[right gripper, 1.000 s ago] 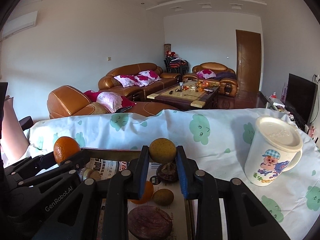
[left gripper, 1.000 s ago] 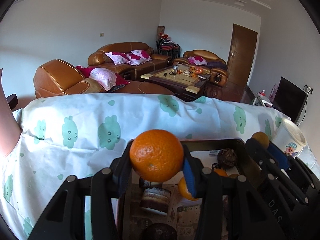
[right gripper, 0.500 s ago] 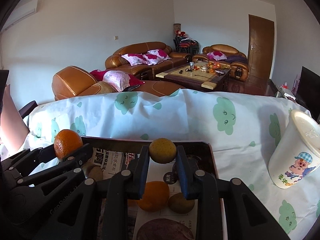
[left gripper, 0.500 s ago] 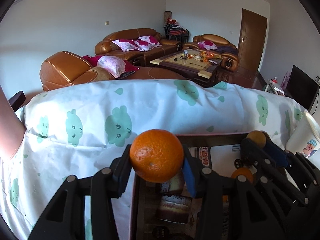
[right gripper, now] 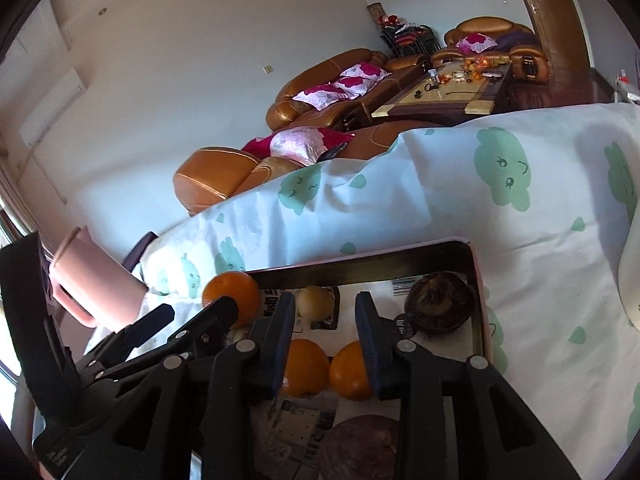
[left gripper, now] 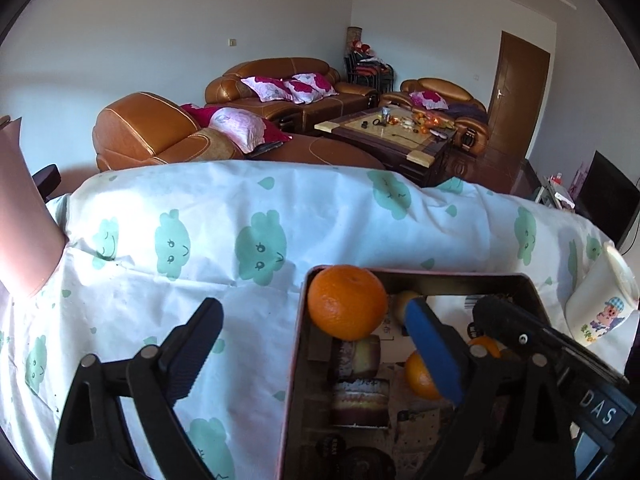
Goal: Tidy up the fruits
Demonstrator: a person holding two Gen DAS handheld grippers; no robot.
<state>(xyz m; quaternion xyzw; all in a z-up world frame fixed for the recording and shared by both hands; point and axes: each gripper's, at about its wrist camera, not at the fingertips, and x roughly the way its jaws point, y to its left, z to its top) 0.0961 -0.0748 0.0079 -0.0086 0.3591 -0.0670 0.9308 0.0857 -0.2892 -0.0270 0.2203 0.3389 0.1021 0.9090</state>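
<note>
A dark metal tray [left gripper: 452, 277] lined with newspaper lies on the cloud-print tablecloth. My left gripper [left gripper: 316, 326] is open; an orange [left gripper: 347, 307] rests at the tray's far left corner against its right finger. My right gripper [right gripper: 325, 322] is open and empty above the tray [right gripper: 360, 266]. A small yellow-brown fruit [right gripper: 316, 301] lies just beyond its left finger. Two oranges [right gripper: 306, 367] lie between its fingers below, with a dark brown fruit [right gripper: 439, 307] at the far right corner. The left gripper's orange also shows in the right wrist view [right gripper: 232, 296].
A white cartoon mug [left gripper: 602, 300] stands right of the tray. A pink cup [right gripper: 94, 280] stands at the left. Pieces of cake [left gripper: 358, 376] lie in the tray's left part. A dark reddish fruit [right gripper: 360, 448] lies near me. Sofas and a coffee table stand beyond the table.
Both grippers have opened. The left one let go of the orange, the right one let go of the small yellow-brown fruit; both fruits now lie in the tray. The right gripper tilted and moved lower.
</note>
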